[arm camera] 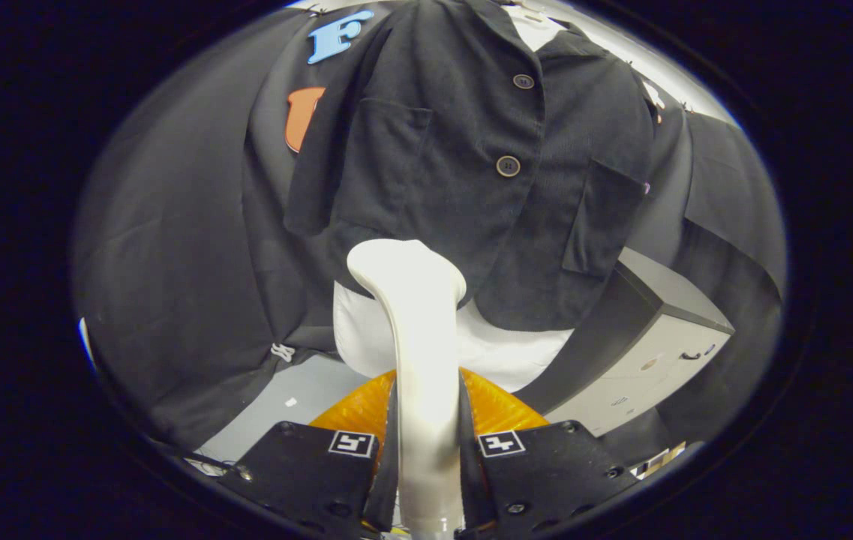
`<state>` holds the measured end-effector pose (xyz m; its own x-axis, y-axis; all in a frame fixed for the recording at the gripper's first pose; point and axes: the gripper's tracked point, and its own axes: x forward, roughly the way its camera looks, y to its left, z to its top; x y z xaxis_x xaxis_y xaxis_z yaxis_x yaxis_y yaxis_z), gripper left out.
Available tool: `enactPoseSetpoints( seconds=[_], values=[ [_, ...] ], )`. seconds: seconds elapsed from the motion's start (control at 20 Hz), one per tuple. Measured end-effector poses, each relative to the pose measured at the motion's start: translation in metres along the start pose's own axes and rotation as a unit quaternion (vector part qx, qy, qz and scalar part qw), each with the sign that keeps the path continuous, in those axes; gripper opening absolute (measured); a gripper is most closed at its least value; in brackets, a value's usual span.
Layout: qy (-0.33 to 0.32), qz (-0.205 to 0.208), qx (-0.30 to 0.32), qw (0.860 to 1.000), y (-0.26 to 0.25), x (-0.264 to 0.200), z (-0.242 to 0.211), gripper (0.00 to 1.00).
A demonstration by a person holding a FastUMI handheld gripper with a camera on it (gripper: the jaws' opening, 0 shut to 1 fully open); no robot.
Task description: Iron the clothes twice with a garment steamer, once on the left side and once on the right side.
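Note:
A black buttoned jacket hangs on a white mannequin torso ahead of me. My gripper is shut on the white handle of the garment steamer, both black fingers pressing its sides. The steamer's rounded head rises just beyond the fingers and sits at the jacket's lower hem, left of the button line. Whether the head touches the cloth I cannot tell. Two buttons and two patch pockets show on the jacket front.
Black cloth covers the booth wall behind and to the left. A grey-white cabinet stands to the right of the mannequin. Something orange and ribbed lies below the steamer, behind the fingers. A pale floor patch shows lower left.

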<state>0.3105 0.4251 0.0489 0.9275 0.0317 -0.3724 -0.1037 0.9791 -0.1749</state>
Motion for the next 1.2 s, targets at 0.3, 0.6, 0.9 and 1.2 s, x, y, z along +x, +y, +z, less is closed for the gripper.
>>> enactPoseSetpoints(
  seconds=[0.3,0.6,0.9,1.2],
  values=[
    [-0.056,0.039,0.044,0.997,-0.05,-0.045,-0.011,0.37],
    [-0.119,0.034,0.084,0.989,-0.163,-0.11,-0.039,0.37],
    [-0.154,-0.012,0.101,0.983,-0.285,-0.165,-0.12,0.37],
    [-0.126,-0.046,0.123,0.983,-0.383,-0.219,-0.231,0.37]
  ],
)
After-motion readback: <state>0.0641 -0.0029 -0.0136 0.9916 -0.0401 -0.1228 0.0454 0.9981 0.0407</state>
